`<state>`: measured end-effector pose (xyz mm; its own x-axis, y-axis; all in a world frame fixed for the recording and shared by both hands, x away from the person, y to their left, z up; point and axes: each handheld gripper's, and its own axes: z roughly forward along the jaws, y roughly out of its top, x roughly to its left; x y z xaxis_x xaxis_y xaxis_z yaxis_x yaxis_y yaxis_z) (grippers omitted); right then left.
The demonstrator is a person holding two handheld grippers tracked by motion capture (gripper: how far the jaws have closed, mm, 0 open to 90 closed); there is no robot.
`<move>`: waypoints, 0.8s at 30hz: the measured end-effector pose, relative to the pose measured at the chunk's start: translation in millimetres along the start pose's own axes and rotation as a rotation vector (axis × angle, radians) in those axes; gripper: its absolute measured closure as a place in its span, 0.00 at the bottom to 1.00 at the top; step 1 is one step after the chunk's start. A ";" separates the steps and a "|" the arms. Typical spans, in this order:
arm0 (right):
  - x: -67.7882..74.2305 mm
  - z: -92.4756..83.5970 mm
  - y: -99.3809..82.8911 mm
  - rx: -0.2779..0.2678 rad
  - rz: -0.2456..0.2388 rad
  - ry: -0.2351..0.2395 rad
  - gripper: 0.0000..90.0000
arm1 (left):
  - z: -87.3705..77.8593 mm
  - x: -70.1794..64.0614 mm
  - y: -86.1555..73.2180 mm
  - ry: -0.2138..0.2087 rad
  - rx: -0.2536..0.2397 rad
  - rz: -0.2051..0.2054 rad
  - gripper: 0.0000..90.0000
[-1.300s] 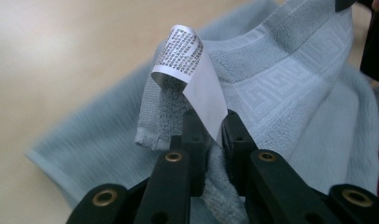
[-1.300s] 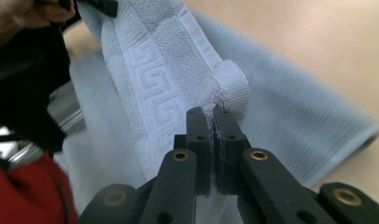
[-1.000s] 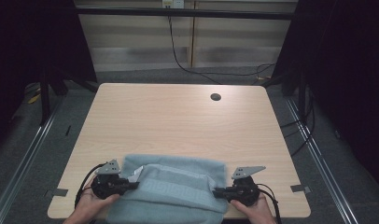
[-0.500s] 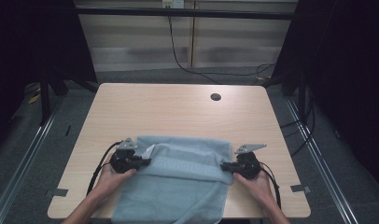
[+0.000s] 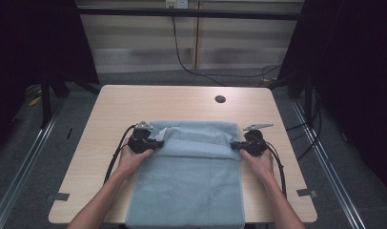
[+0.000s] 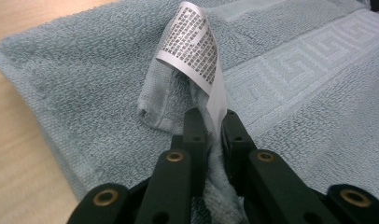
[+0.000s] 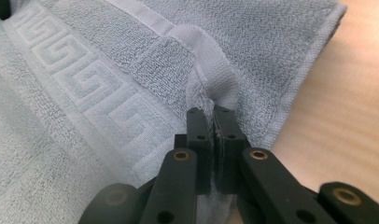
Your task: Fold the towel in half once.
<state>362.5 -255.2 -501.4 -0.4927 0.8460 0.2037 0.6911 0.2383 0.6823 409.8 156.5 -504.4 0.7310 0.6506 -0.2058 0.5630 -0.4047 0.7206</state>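
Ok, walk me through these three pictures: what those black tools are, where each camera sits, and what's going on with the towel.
A person sits at a wooden table and holds a hand-held pair of tongs in each hand. The wide picture looks down from above the person's side. There the left tongs and the right tongs each grip one side of a pale blue towel, which has a folded-over band at its far end and hangs over the near table edge. The other two pictures come from cameras riding on the tongs themselves. The left one shows black jaws shut on towel cloth beside a white care label. The right one shows jaws shut on the towel's hem. A small dark hole sits in the tabletop.
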 end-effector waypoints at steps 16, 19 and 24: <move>-21.2 30.3 32.5 -0.045 0.048 -0.060 0.97 | 19.5 28.1 16.7 0.040 -0.073 -0.092 0.92; -20.5 34.6 38.0 -0.046 0.032 -0.096 0.97 | 18.2 33.6 17.5 0.014 -0.072 -0.126 0.92; -20.8 27.1 44.6 -0.087 0.041 -0.084 0.97 | 9.9 32.6 19.8 0.004 -0.090 -0.127 0.92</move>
<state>418.0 -249.2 -494.2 -0.4166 0.8920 0.1756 0.6597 0.1637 0.7335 448.6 163.3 -503.4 0.6545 0.6953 -0.2970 0.6141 -0.2597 0.7453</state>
